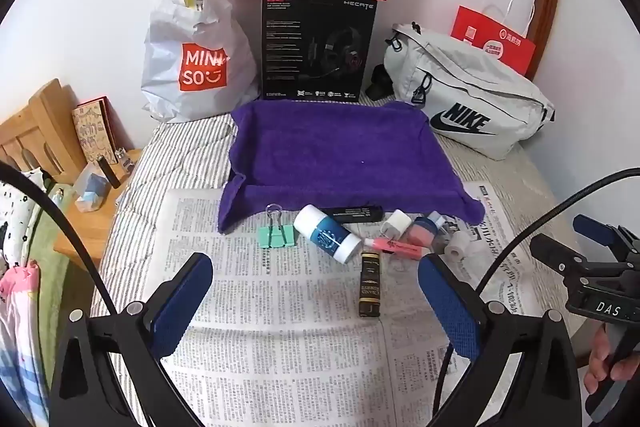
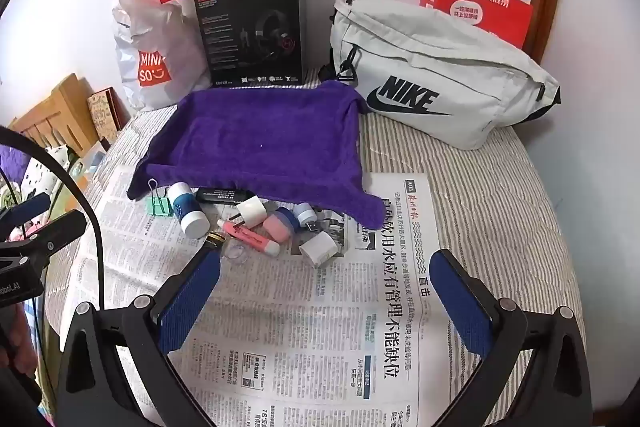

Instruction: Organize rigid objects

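Each claw [image 1: 316, 287] has black angular arms, blue textured pads [image 1: 182, 305], silver screws and a black cable; bare skin shows on the right hand [image 1: 604, 367] (white "DAS" lettering above)

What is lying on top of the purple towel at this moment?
Nothing visible lies on the purple towel. The small items, such as the green binder clip, lie on the newspaper beside its near edge. What it covers cannot be seen.

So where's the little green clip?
The green binder clip lies on the newspaper at the left end of the row of small things, beside the white and blue bottle, just before the purple towel.
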Motion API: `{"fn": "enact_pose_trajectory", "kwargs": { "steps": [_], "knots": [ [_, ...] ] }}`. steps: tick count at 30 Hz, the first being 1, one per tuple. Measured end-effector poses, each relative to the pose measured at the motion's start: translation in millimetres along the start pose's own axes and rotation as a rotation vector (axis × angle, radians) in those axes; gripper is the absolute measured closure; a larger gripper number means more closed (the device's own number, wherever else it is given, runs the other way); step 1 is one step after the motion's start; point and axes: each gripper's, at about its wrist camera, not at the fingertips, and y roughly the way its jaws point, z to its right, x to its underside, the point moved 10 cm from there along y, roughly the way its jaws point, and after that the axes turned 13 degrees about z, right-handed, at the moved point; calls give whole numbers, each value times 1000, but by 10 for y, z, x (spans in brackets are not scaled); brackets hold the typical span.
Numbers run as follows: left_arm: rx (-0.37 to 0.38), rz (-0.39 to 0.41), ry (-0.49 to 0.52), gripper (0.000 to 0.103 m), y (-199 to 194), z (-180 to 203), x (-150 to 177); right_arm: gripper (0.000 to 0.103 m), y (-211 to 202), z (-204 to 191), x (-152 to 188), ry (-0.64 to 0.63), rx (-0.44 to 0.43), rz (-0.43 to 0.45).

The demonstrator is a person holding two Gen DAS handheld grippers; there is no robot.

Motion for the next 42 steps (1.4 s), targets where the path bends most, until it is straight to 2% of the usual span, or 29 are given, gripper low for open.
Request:
{"fn": "enact_pose_trajectory", "kwargs": {
  "steps": [2, 4, 6, 12, 42],
  "knots": [
    [-10, 2, 10, 0, 5, 11, 5, 0, 10, -50, 60, 0, -1, -2],
    [-19, 38, 27, 0, -92, 41, -31, 0, 4, -54, 70, 14, -12, 15],
    [-17, 39, 26, 0, -118, 61, -33, 0, -91, -35, -6, 13, -14, 20],
    [4, 34, 7, 0, -139, -17, -3, 0, -161, -80, -17, -4, -2, 24],
    [-8, 20, 10, 0, -165, -79, 66, 0, -300, -149, -51, -27, -7, 49]
  ]
}}
